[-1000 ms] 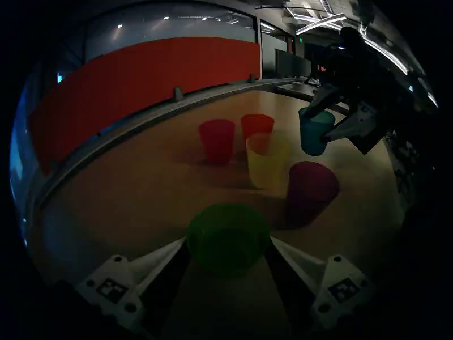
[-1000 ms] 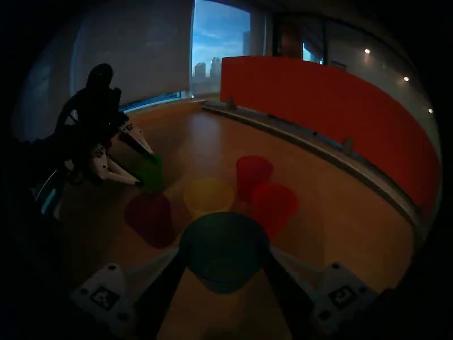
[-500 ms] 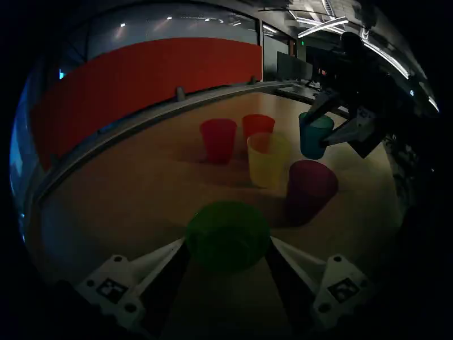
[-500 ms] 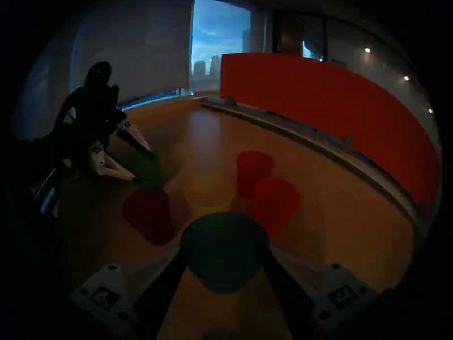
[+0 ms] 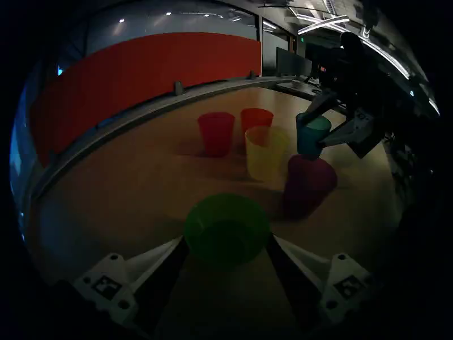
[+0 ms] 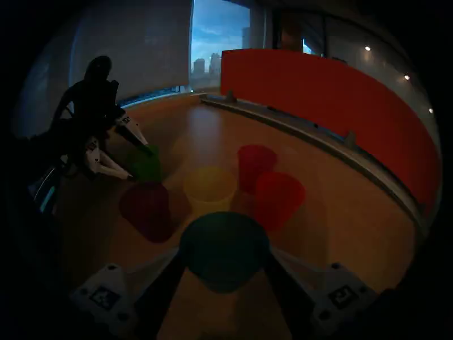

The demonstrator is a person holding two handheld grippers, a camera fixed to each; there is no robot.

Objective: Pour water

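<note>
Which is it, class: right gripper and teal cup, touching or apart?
Touching. The right gripper view shows the right gripper pressing on both sides of the teal cup.

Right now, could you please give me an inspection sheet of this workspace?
Surface: wooden table, dimly lit.
Job's things: green cup and teal cup held in the grippers; yellow cup, purple cup, red cup and orange cup stand upright in a cluster; water cannot be made out.
Clutter: nothing seen.
Grippers: left gripper, jaws shut on the green cup; right gripper, jaws shut on the teal cup.
Cables: nothing seen.
Surroundings: red partition, window, ceiling lights.
</note>
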